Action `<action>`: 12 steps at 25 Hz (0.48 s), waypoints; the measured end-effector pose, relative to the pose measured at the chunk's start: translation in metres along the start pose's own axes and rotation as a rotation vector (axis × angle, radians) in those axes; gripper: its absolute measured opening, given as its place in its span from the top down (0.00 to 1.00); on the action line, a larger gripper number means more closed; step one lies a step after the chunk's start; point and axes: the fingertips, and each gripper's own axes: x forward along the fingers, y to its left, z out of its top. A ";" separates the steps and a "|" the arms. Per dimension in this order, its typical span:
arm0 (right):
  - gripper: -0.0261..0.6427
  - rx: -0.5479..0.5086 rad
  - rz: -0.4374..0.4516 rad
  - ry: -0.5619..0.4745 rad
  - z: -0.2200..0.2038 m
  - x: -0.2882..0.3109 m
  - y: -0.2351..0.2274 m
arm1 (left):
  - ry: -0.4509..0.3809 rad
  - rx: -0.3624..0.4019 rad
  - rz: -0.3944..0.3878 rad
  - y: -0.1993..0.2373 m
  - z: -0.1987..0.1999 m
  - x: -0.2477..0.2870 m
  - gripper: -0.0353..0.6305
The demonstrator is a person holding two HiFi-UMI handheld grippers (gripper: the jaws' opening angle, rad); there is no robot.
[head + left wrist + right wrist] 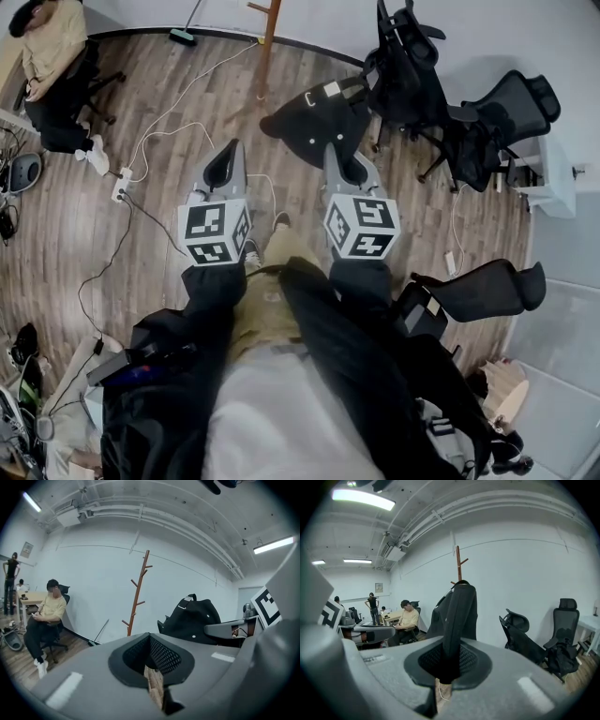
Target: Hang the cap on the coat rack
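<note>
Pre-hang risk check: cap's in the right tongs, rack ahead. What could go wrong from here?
1. The right tongs pinch only an edge of the cap; the rest is unsupported, so it may swing or slip on the way to a peg.
2. In the right gripper view the cap hides most of the coat rack, so aiming could be off.
3. A cabled power strip lies on the floor beside the path: possible trip.

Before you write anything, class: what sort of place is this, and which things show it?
Most likely an office or lab workroom: black office chairs stand by the wall, a person sits at a desk, and a power strip with cables lies on the wood-look floor.
</note>
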 end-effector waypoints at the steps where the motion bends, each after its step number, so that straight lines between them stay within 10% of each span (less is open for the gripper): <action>1: 0.94 0.000 0.000 0.002 0.001 0.004 -0.004 | 0.003 -0.002 0.001 0.000 0.000 0.006 0.95; 12: 0.94 0.007 0.064 -0.027 0.038 0.092 -0.049 | -0.017 0.048 0.056 0.014 0.036 0.096 0.95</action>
